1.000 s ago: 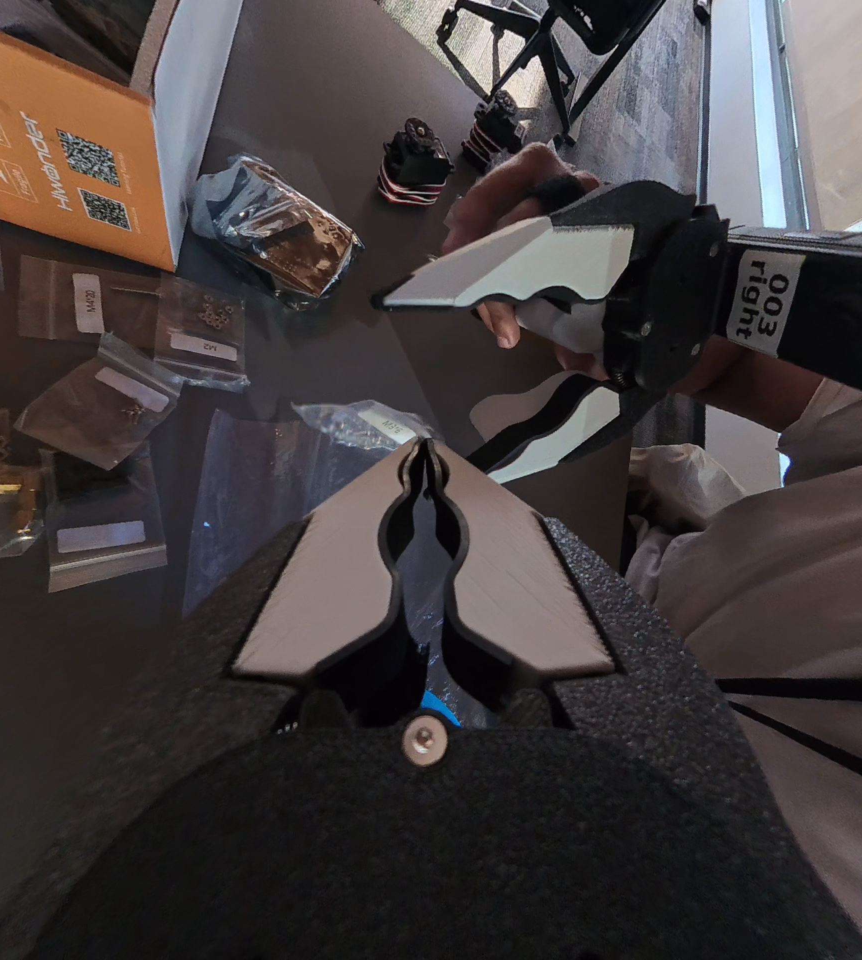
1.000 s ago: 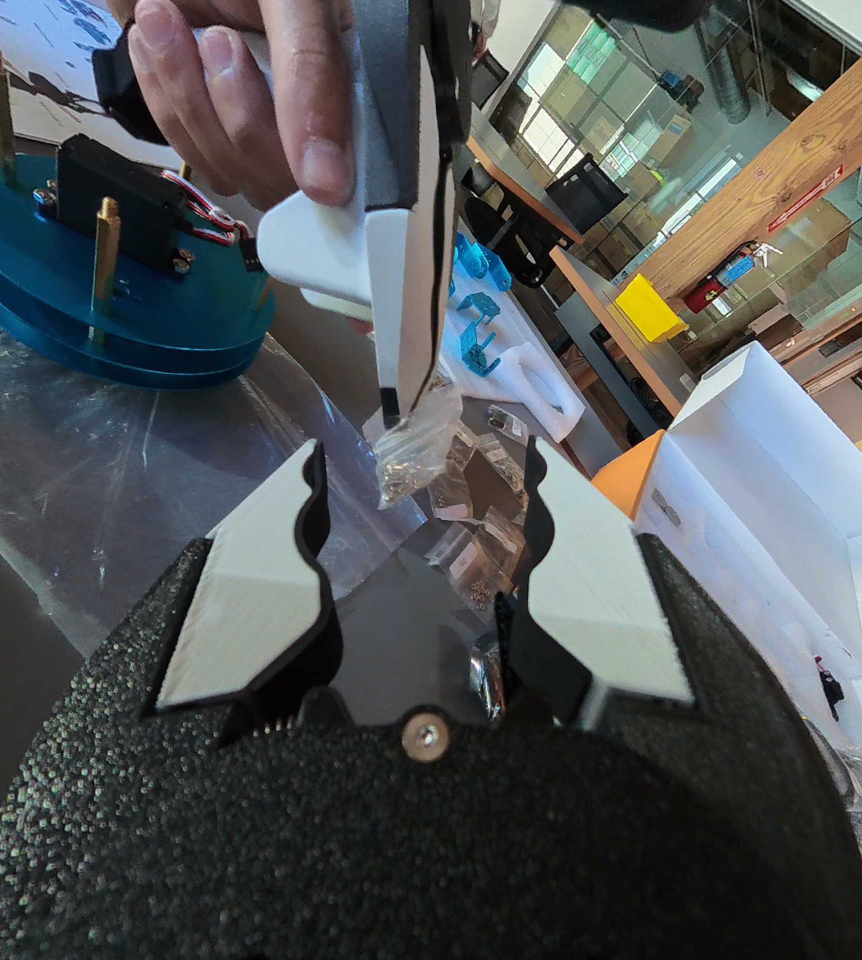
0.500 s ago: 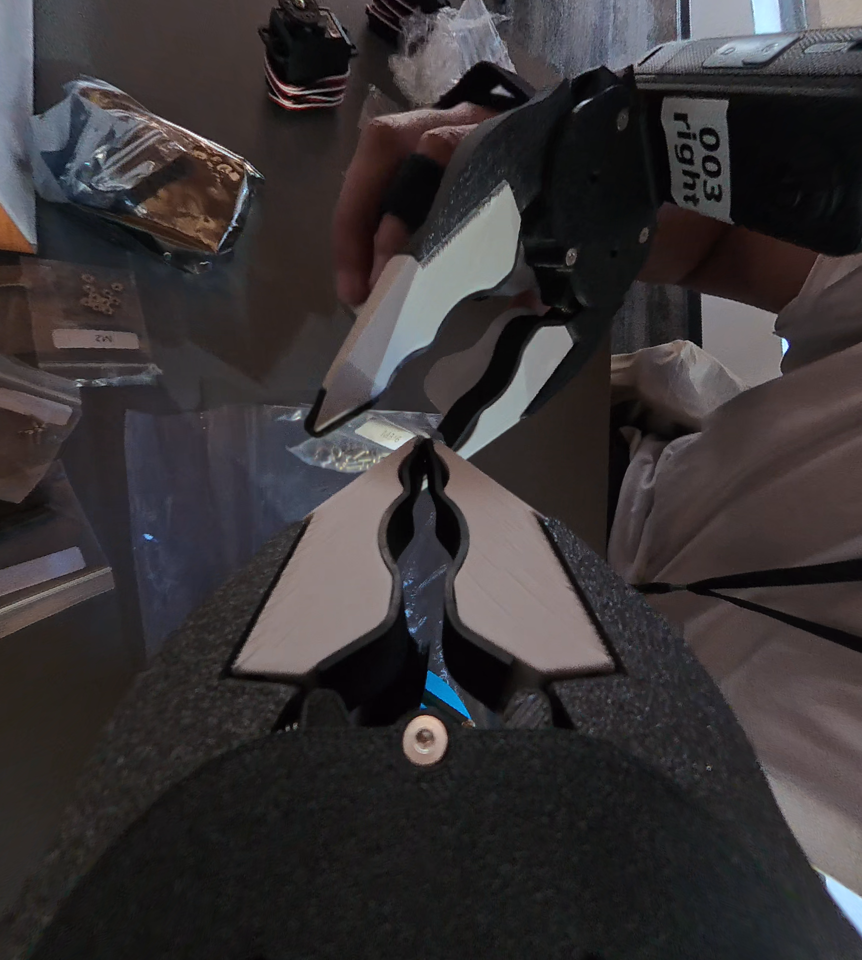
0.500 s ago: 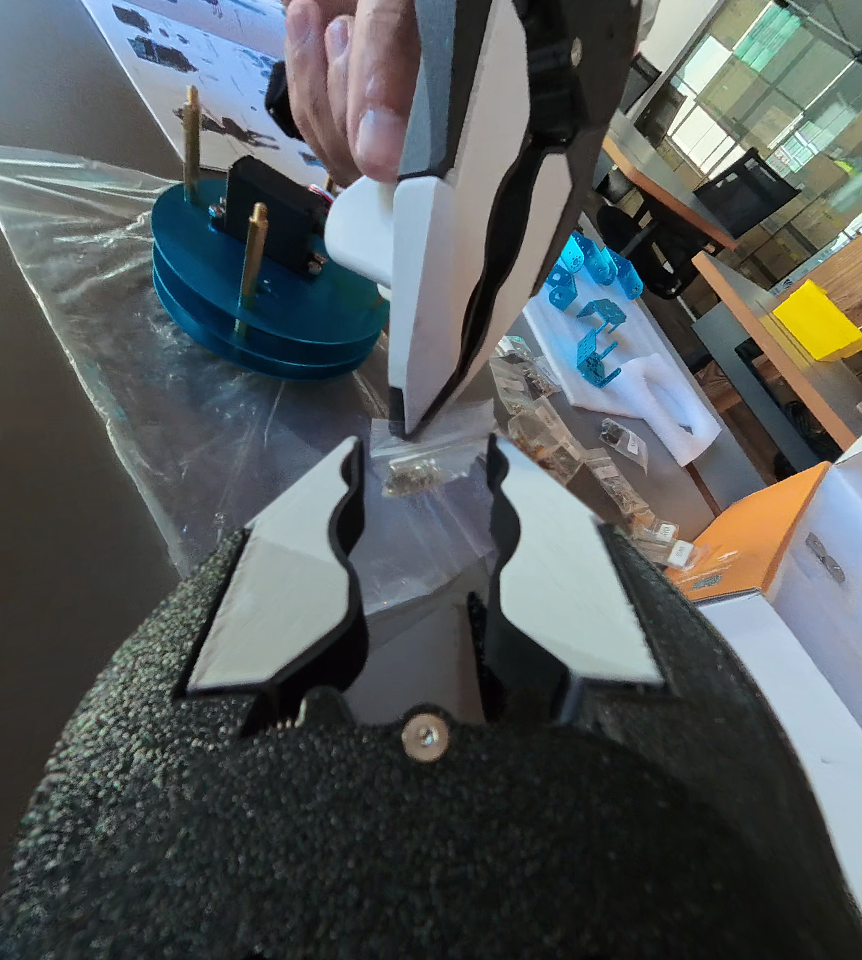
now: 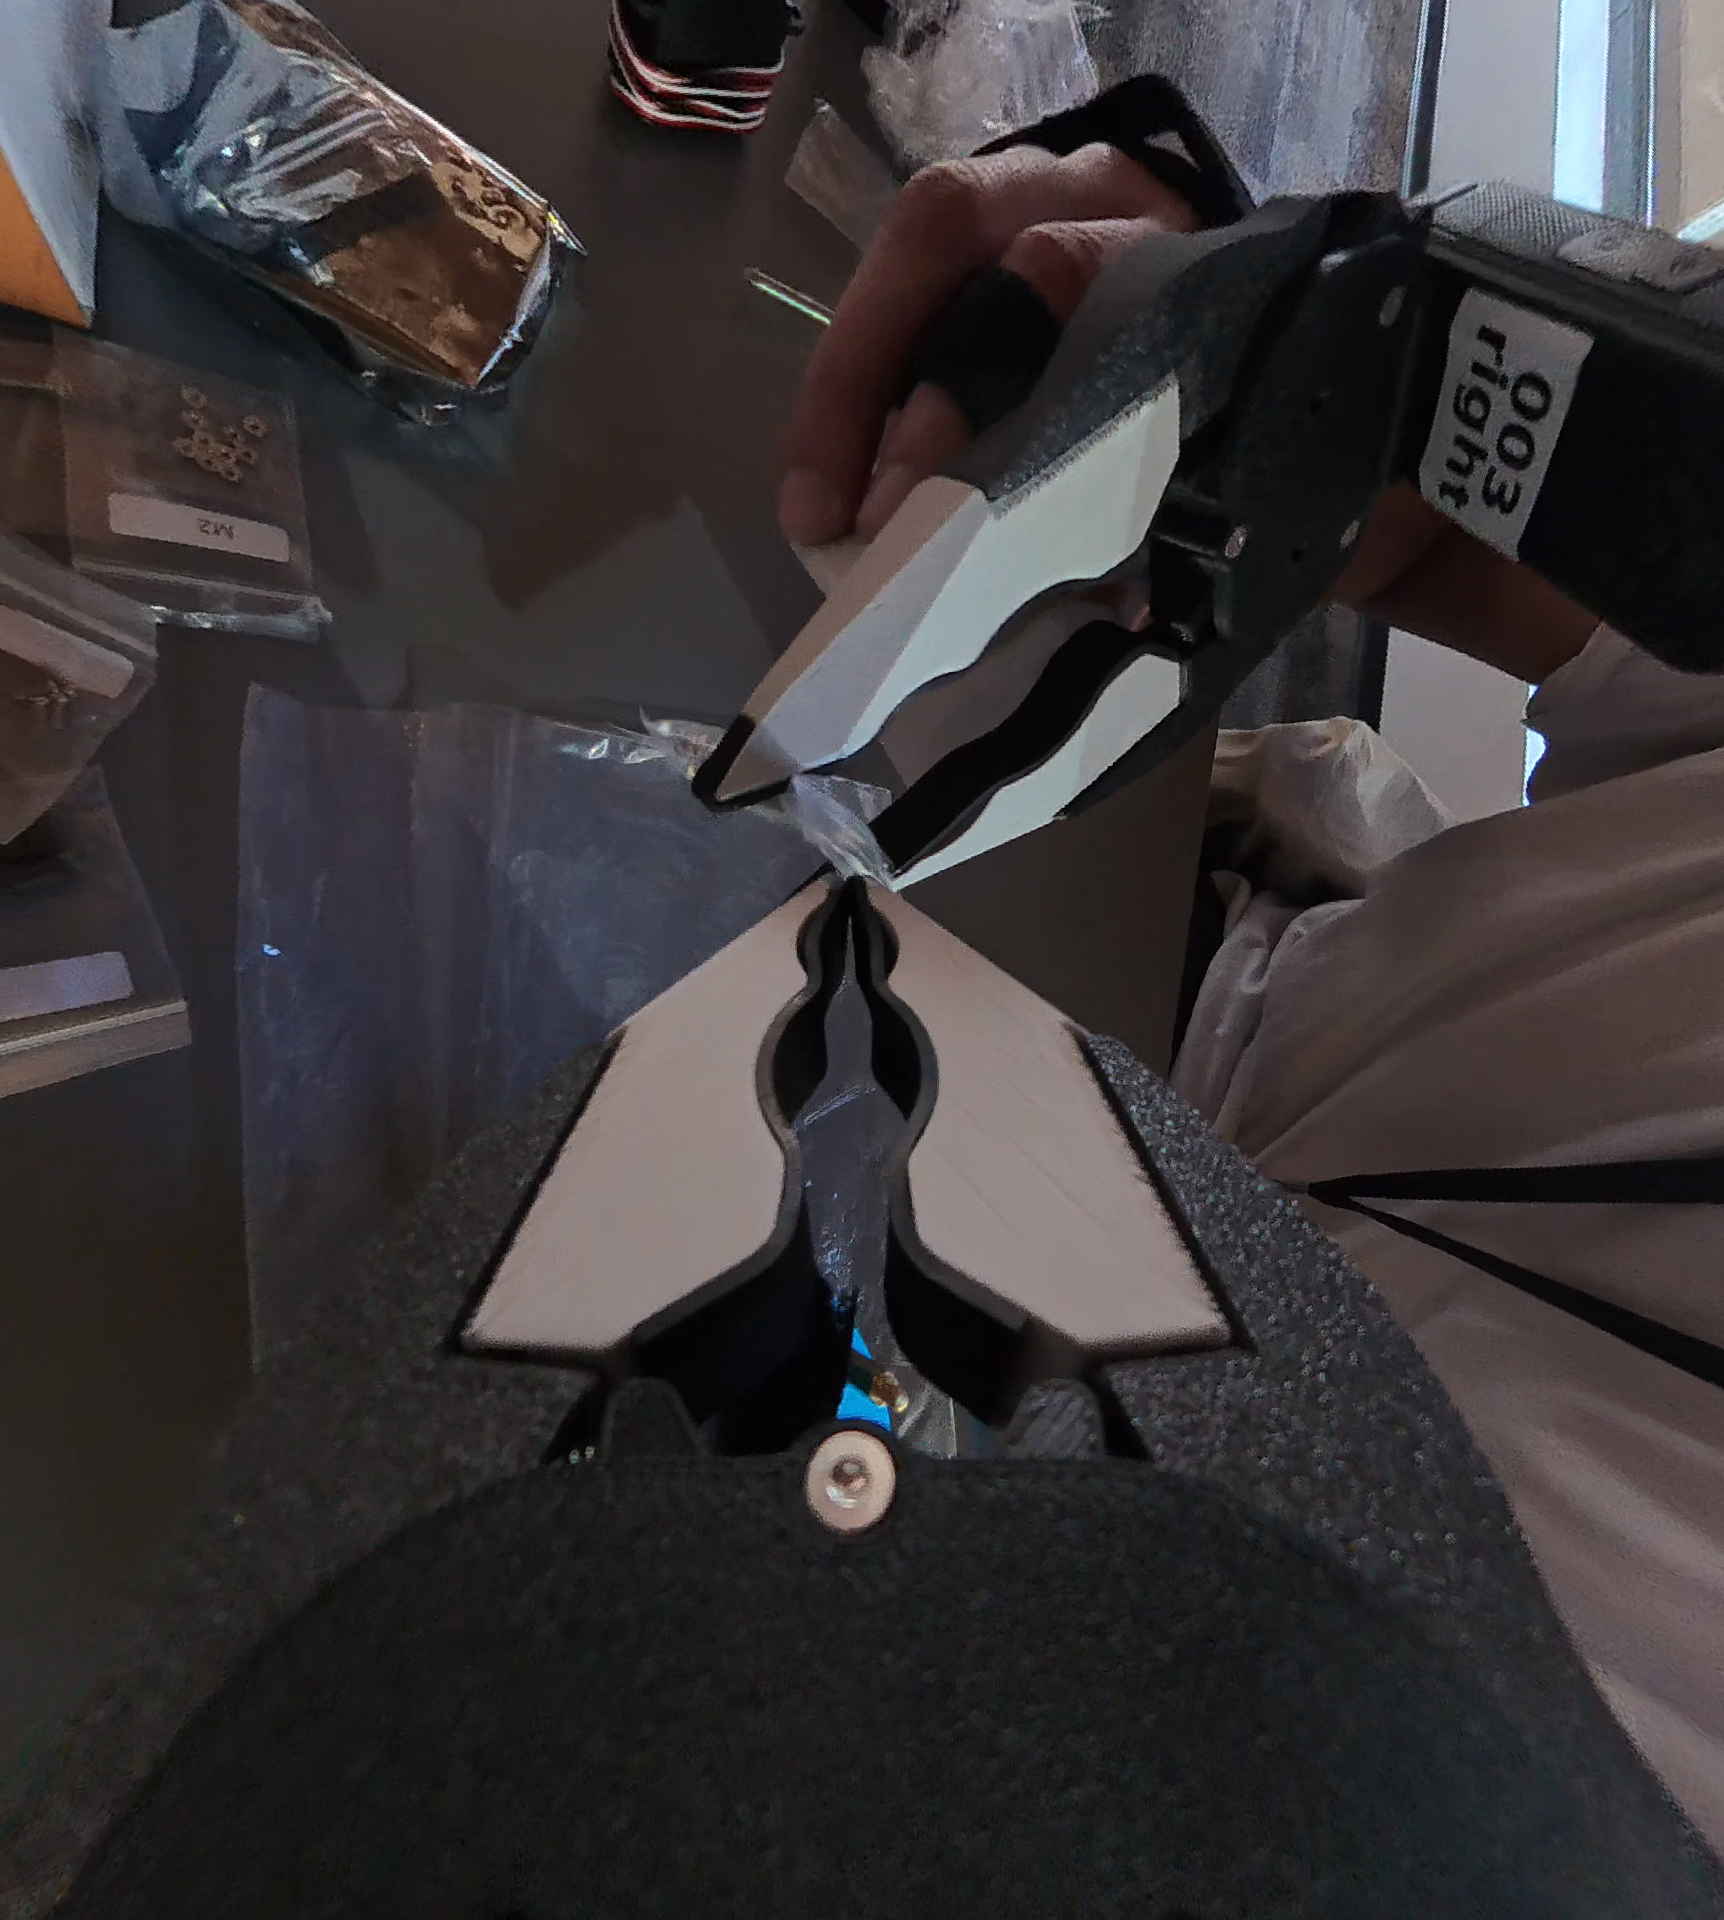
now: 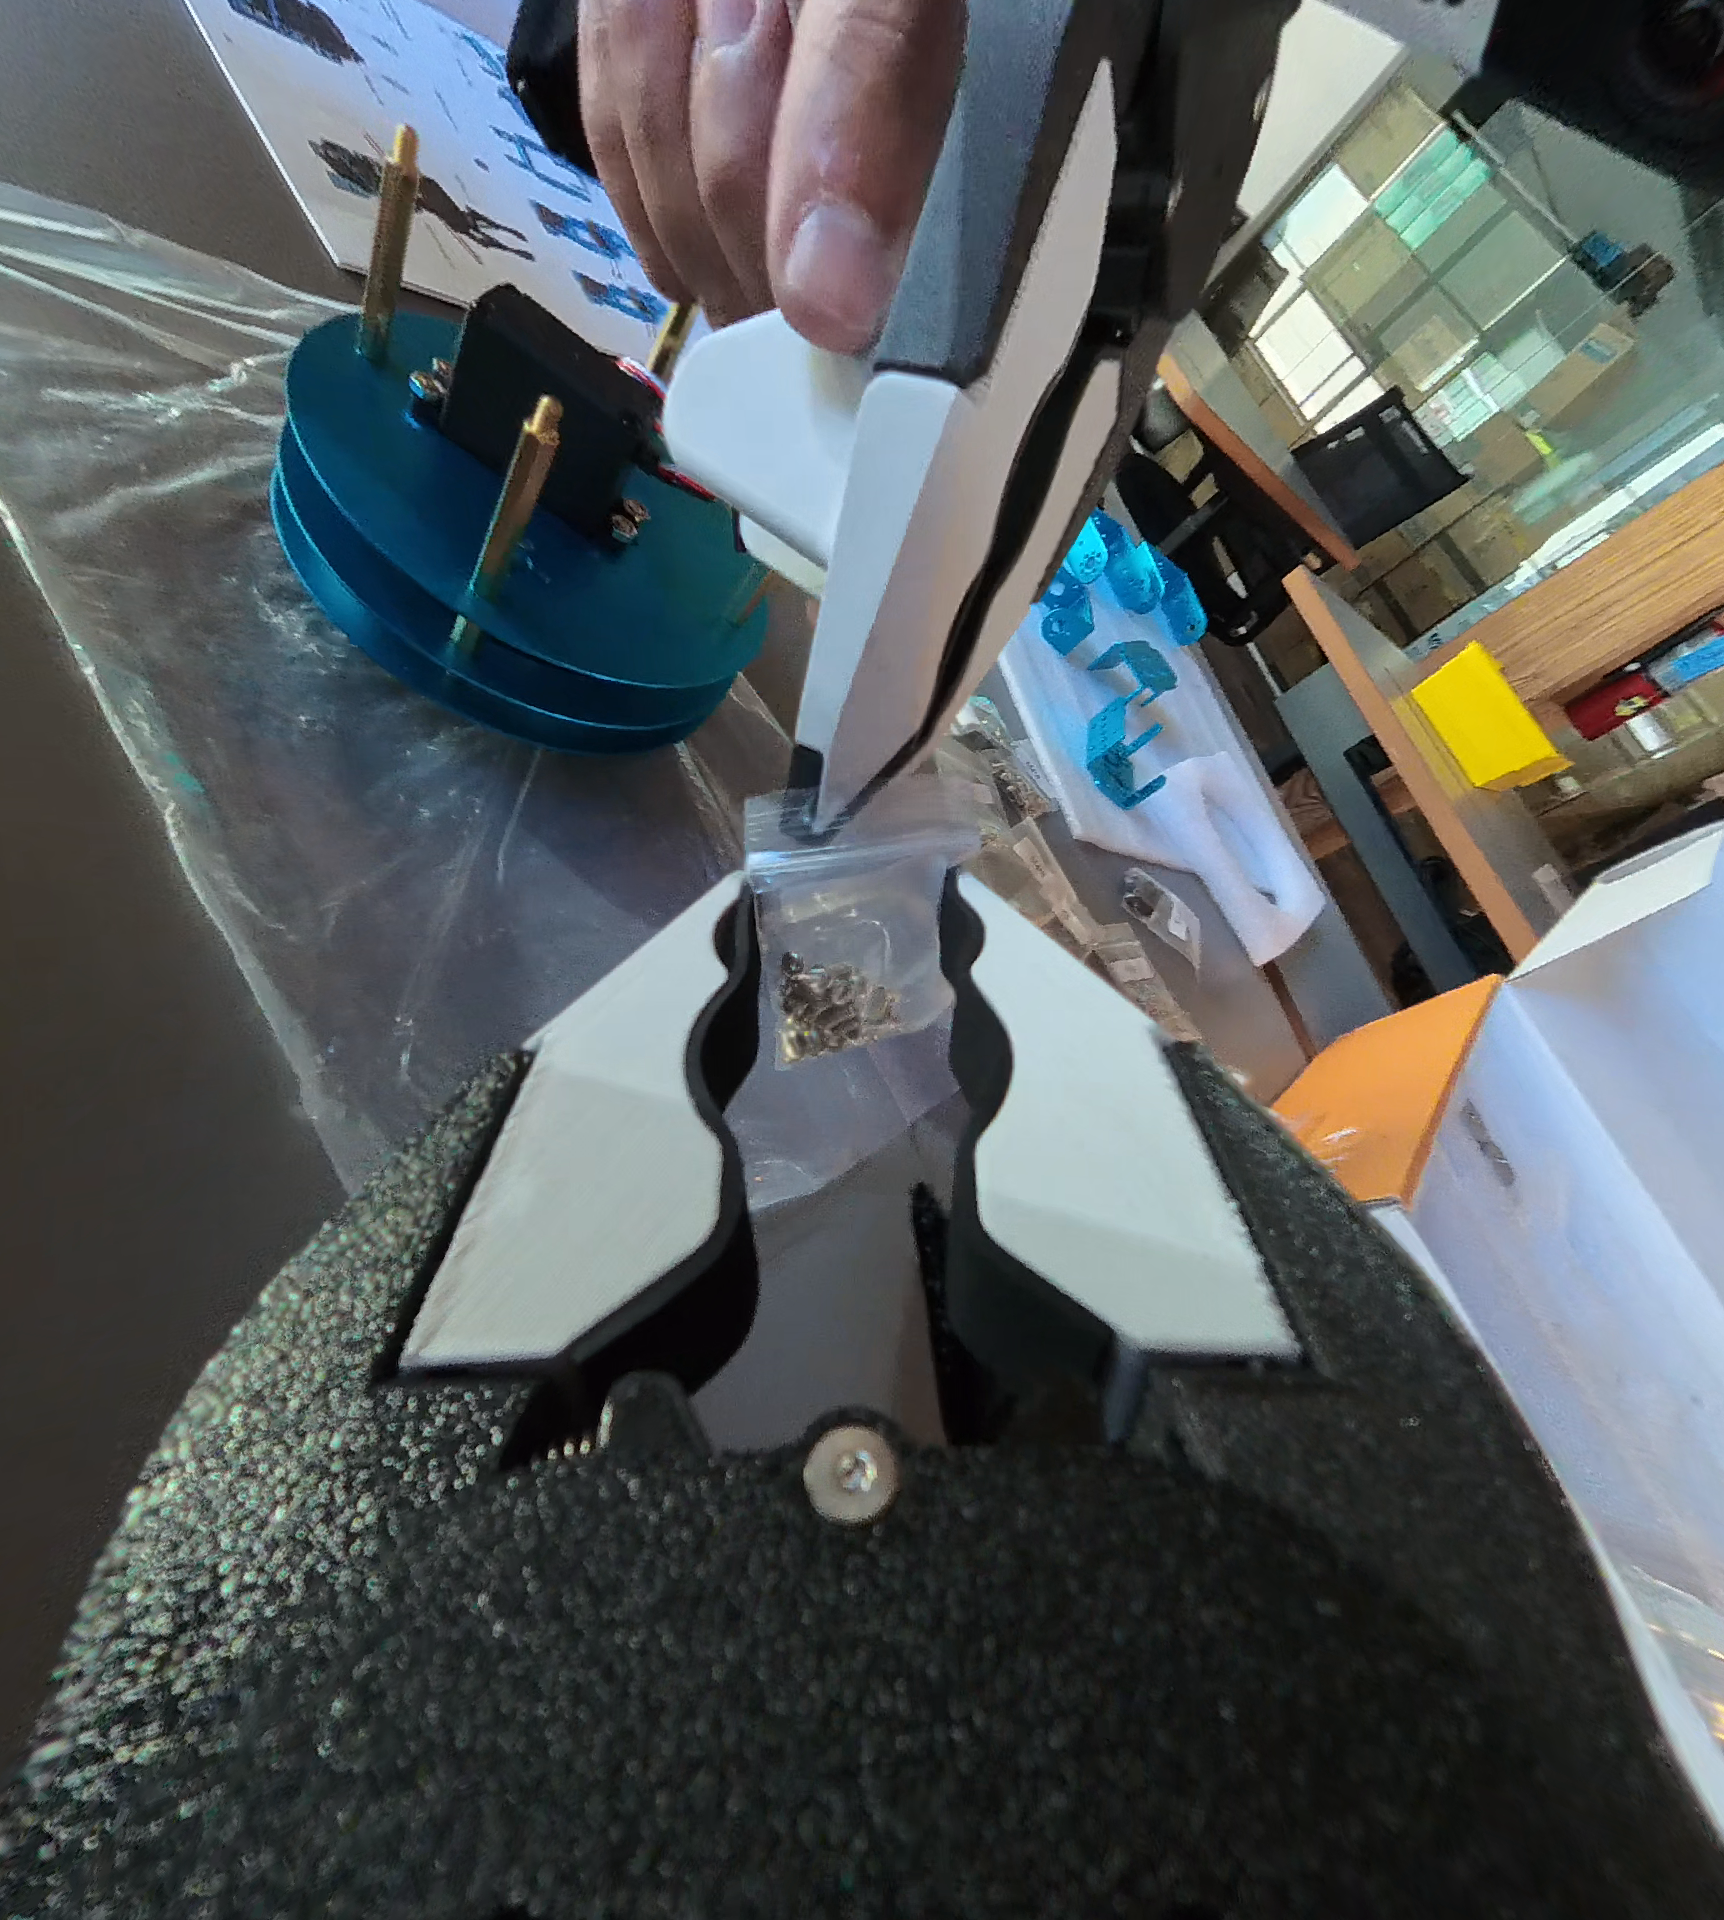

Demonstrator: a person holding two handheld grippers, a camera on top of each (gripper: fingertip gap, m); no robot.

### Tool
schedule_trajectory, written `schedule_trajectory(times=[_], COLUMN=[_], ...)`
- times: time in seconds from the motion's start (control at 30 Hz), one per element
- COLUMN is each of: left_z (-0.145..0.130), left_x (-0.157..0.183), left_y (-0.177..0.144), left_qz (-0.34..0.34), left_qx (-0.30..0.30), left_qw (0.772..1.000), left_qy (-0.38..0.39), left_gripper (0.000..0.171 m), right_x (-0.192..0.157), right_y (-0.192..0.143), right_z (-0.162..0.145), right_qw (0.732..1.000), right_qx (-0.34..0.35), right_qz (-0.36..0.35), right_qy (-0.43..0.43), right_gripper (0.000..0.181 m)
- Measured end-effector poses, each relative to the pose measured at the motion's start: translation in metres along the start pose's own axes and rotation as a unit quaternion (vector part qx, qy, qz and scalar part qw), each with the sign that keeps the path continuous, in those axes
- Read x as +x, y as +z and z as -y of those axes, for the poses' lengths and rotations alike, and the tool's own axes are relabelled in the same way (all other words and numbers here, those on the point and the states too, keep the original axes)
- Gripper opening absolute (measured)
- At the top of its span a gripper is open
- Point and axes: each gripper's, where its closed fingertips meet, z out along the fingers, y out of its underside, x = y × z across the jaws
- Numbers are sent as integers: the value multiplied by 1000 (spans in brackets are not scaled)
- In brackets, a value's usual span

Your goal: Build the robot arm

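Observation:
A small clear zip bag of tiny dark screws [image 6: 842,987] hangs from my left gripper [image 6: 816,816], which comes down from above and is shut on the bag's top edge. In the left wrist view the left gripper [image 5: 850,883] is shut, with crumpled clear plastic of the bag [image 5: 827,821] at its tips. My right gripper [image 6: 850,883] is open, with one finger on each side of the bag just below the zip strip. It also shows in the left wrist view [image 5: 811,831], coming in from the upper right, held by a hand.
A blue round plate stack with a black servo and brass standoffs [image 6: 515,582] stands on a large clear plastic sheet [image 6: 318,779]. An orange and white box [image 6: 1564,1195] is at the right. Blue brackets [image 6: 1128,707], several small parts bags [image 5: 183,499] and a foil bag [image 5: 349,208] lie around. My left and right fingertips are right by each other.
The right gripper has come up to the hanging bag and its fingers have narrowed, so the bag now sits between them. The left gripper has stayed shut on the bag.

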Motion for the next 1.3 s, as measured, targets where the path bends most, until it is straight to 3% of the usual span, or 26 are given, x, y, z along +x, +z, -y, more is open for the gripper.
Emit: schedule_trajectory(times=[0.2,0.33,0.5,0.7,0.77,0.87,1.03,1.1,1.17,1.23,1.3], left_z=[13,19,17,17,17,23,28,28,26,24,24], left_x=[-6,-7,-10,4,6,17,36,35,34,32,29], left_y=[-5,-6,-7,-13,-19,-31,-45,-44,-43,-43,-45], left_qz=[13,1,29,44,54,33,-4,0,-2,-3,0], left_qx=[40,60,52,48,51,80,121,124,124,126,132], left_qw=[999,998,998,992,987,980,970,970,971,972,971], left_qy=[-15,-16,6,111,144,177,210,208,204,200,197], left_gripper=[13,2,1,0,1,0,0,0,0,0,0], right_x=[4,5,4,3,1,-3,-8,-7,-9,-6,0], right_y=[-1,-1,-1,-7,-12,-15,-20,-26,-26,-26,-29], right_z=[-2,0,-1,7,13,14,26,36,37,36,37], right_qw=[999,999,1000,992,971,919,844,815,812,822,821], right_qx=[-15,-10,-12,27,51,68,135,163,162,165,176], right_qz=[-30,-33,-23,54,121,215,312,344,351,335,328], right_qy=[-39,-32,-11,112,199,322,414,437,437,430,432], right_gripper=[30,23,24,52,71,71,34,32,26,8,6])
